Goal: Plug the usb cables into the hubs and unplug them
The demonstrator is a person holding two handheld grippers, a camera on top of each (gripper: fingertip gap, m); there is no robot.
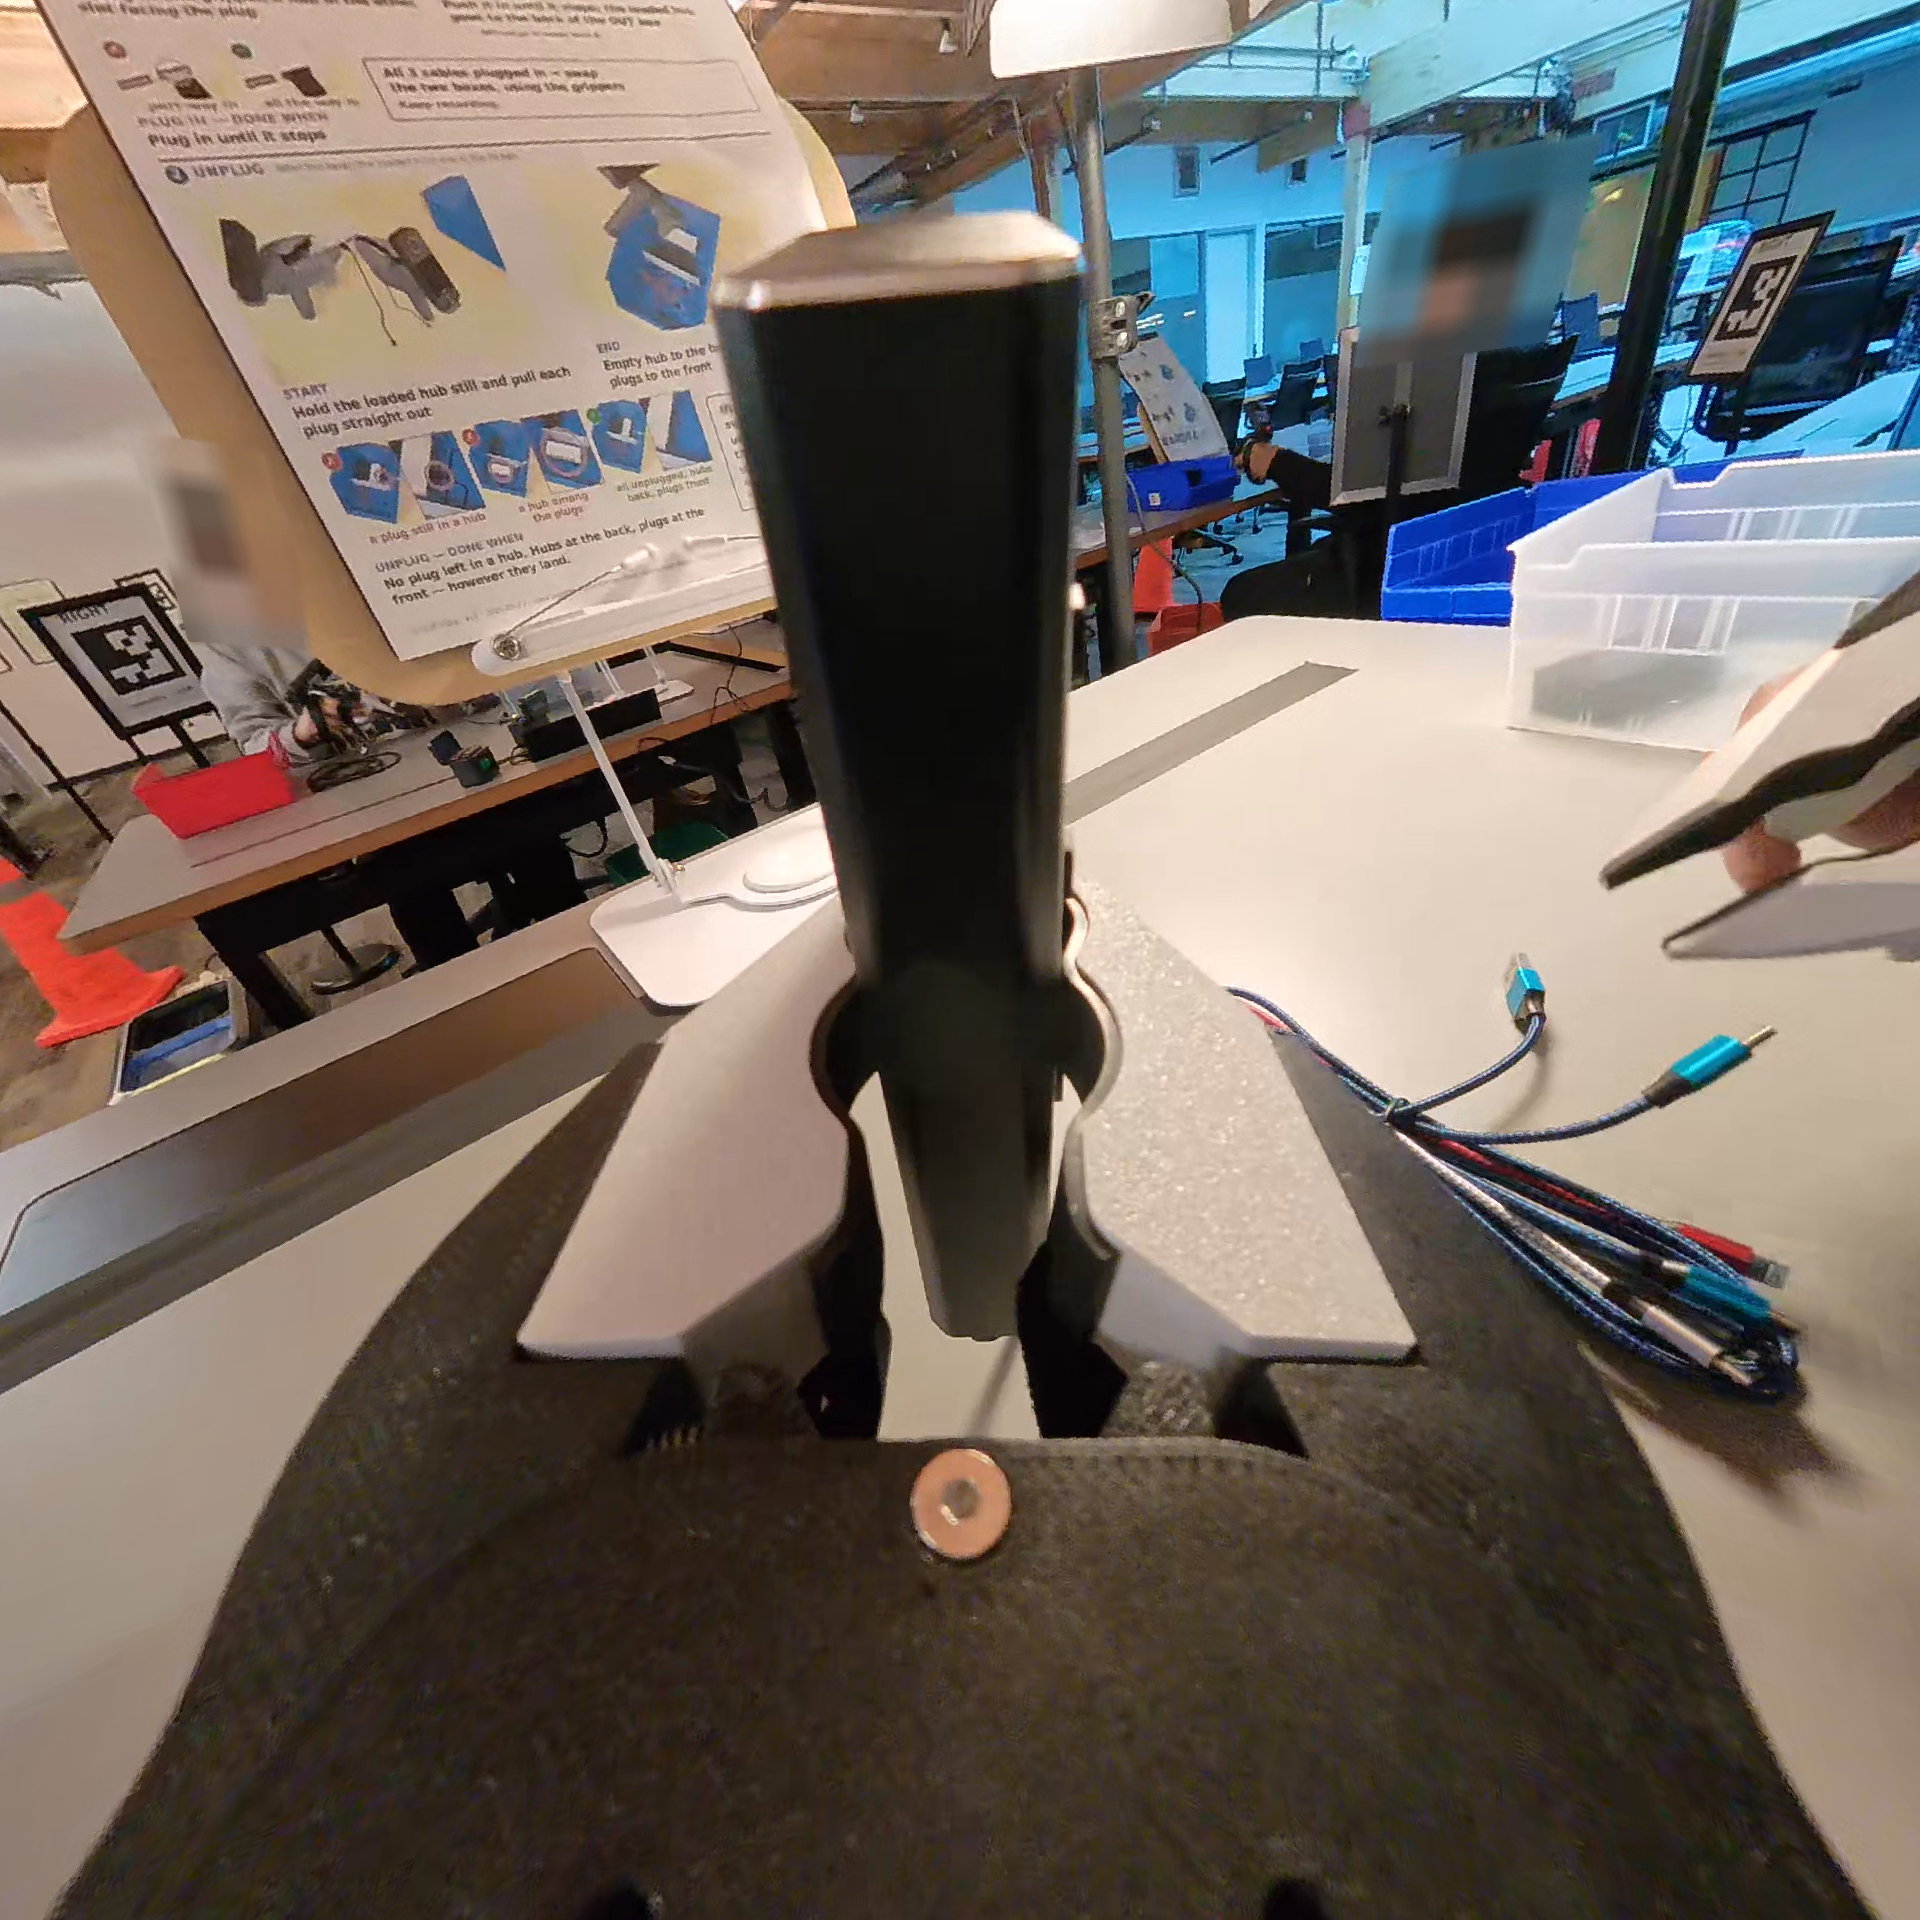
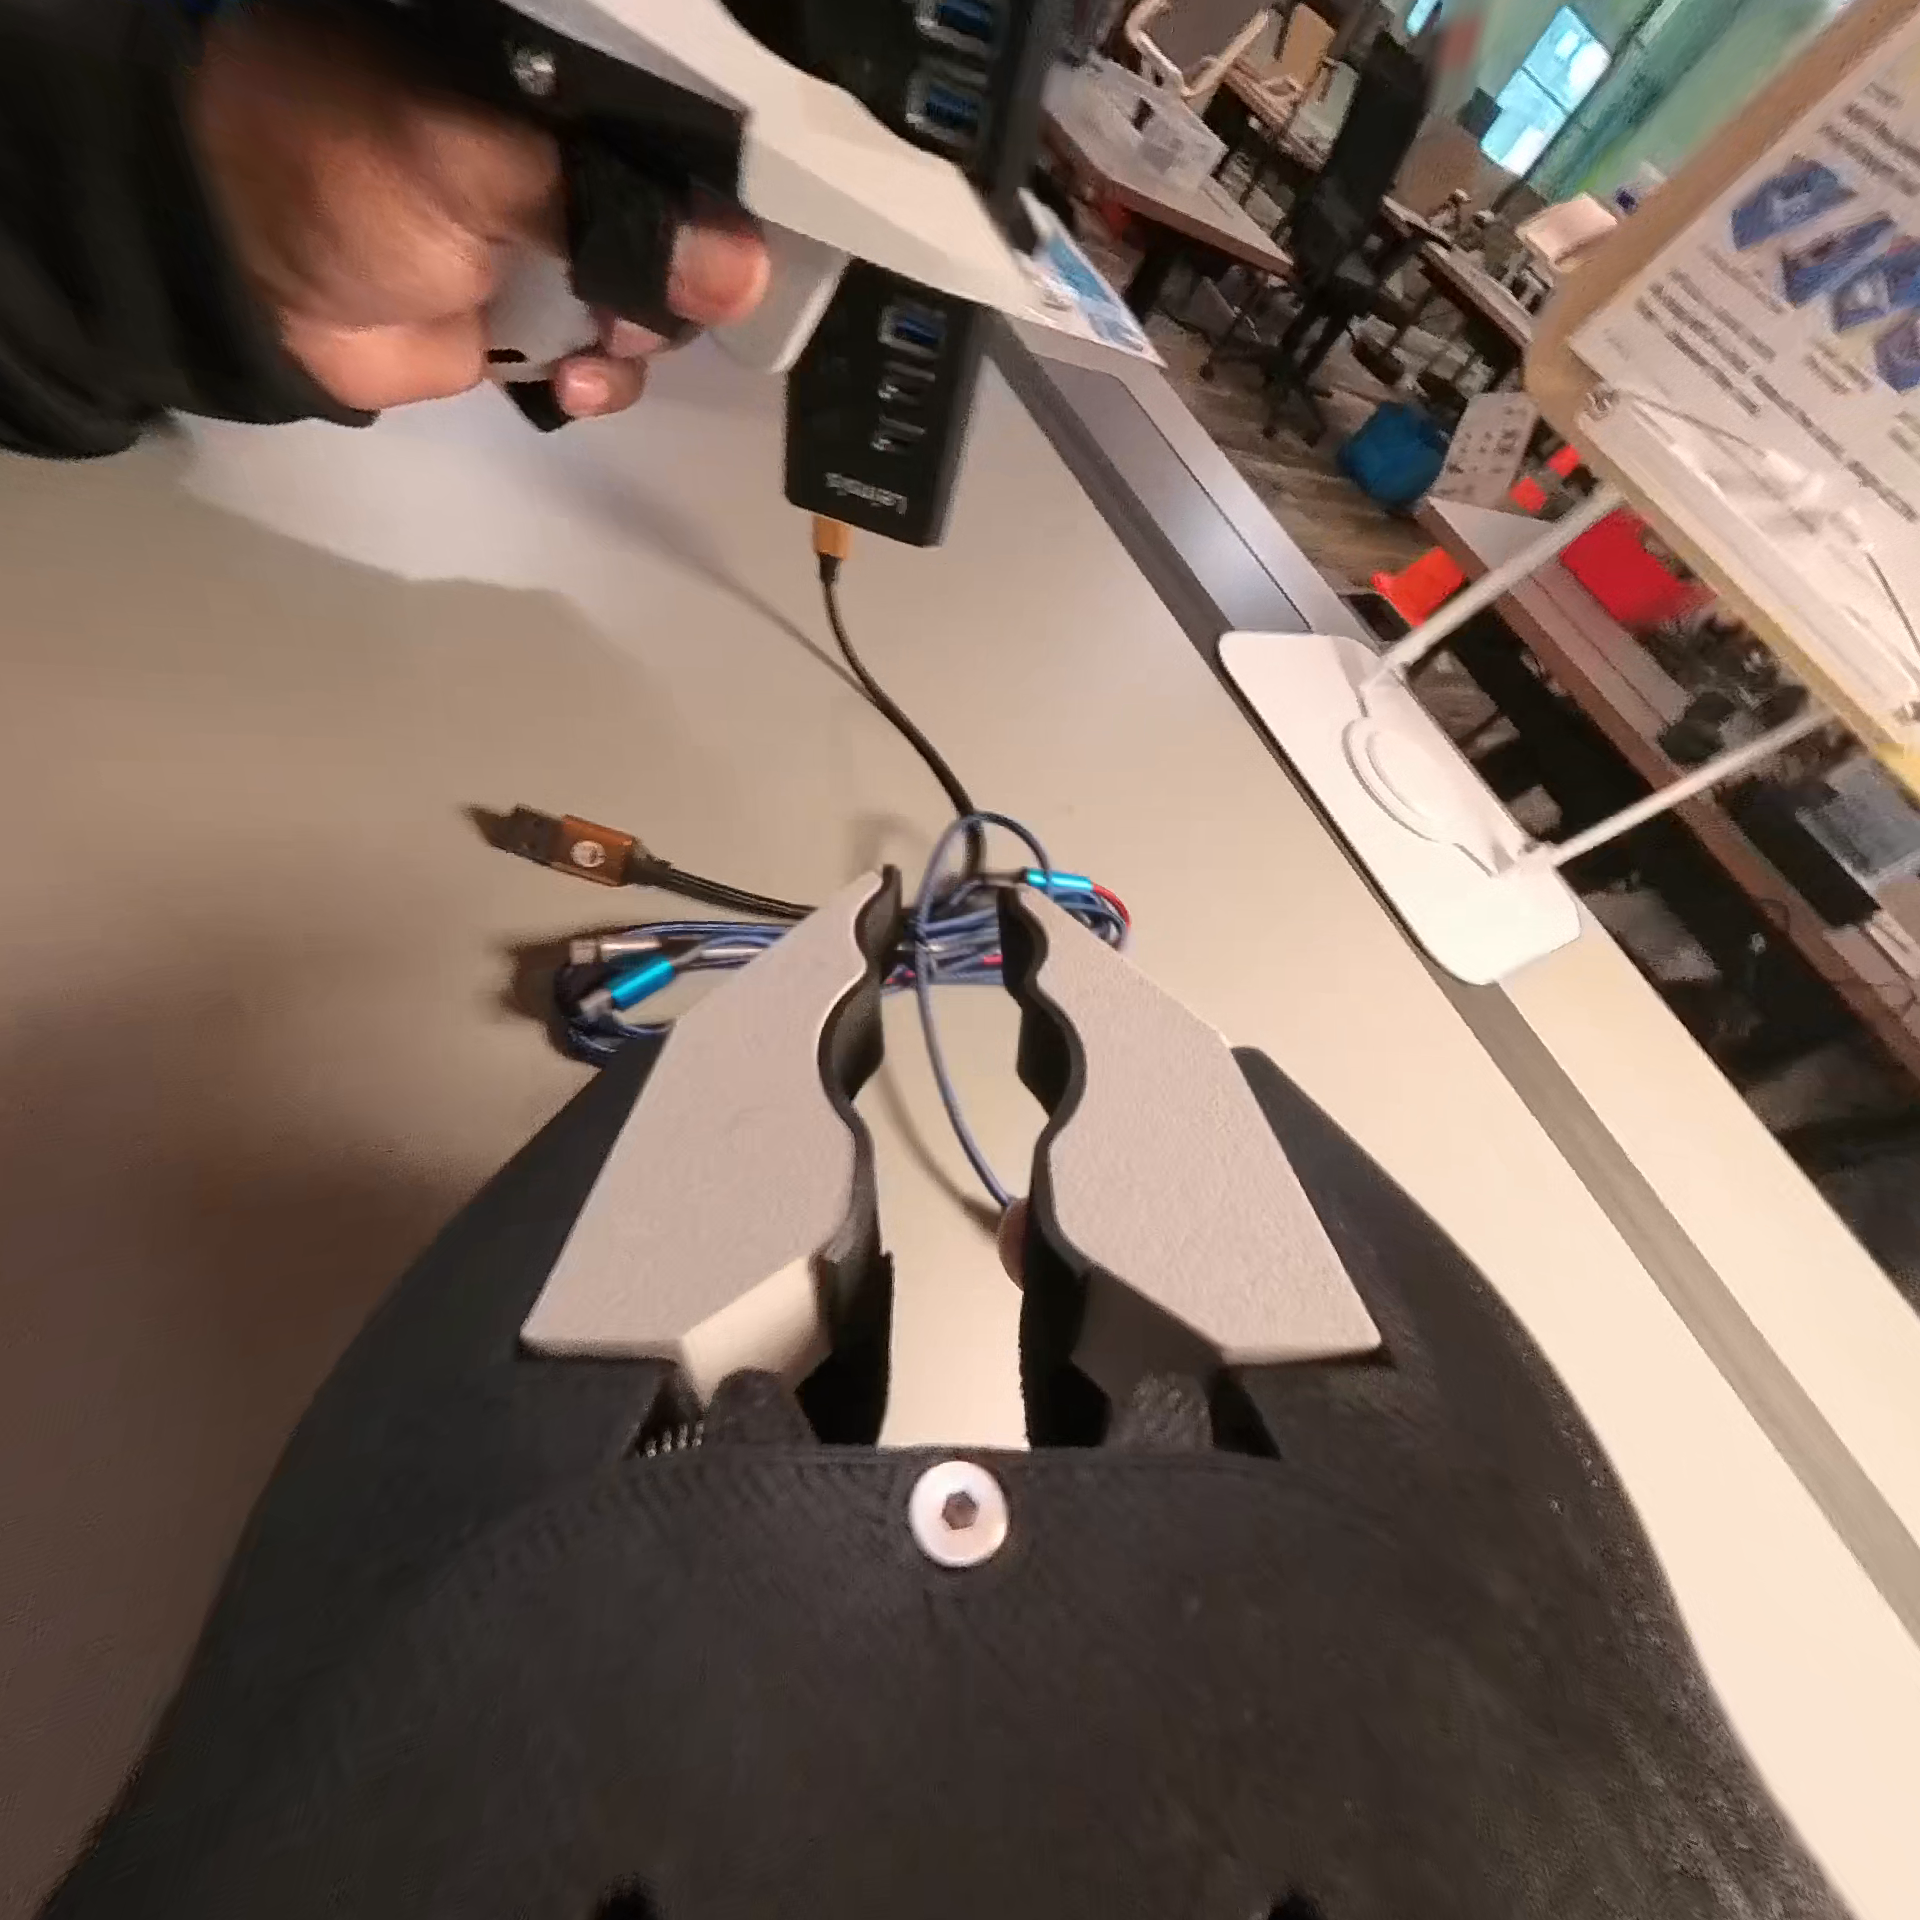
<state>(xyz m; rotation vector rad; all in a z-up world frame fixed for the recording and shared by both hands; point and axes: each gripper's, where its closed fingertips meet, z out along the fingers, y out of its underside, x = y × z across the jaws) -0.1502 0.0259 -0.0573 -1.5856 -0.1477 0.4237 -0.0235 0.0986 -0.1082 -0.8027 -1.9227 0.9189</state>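
Left gripper: I had it clamped on the black USB hub, both fingers pressed against the hub's sides, the hub standing up toward 12 o'clock in my left wrist view.
Hub seen from the right: in my right wrist view the same hub hung at 11 o'clock above the table, lifted clear of it, ports facing the camera.
Hub lead: a black cord ran from the hub's lower end down to the table, ending in a brown-cased plug at 10 o'clock.
Left hand: it gripped the left gripper's handle at 10 to 11 o'clock.
Right gripper: its fingers stood partly apart, holding nothing, poised just above the cable bundle.
USB cables: a loose bundle of blue and red braided cables lay on the table at 3 to 4 o'clock of the left view, blue-collared plugs splayed outward.
Clear bin: it sat on the table at 2 o'clock.
Instruction sheet: on a stand at 11 o'clock.
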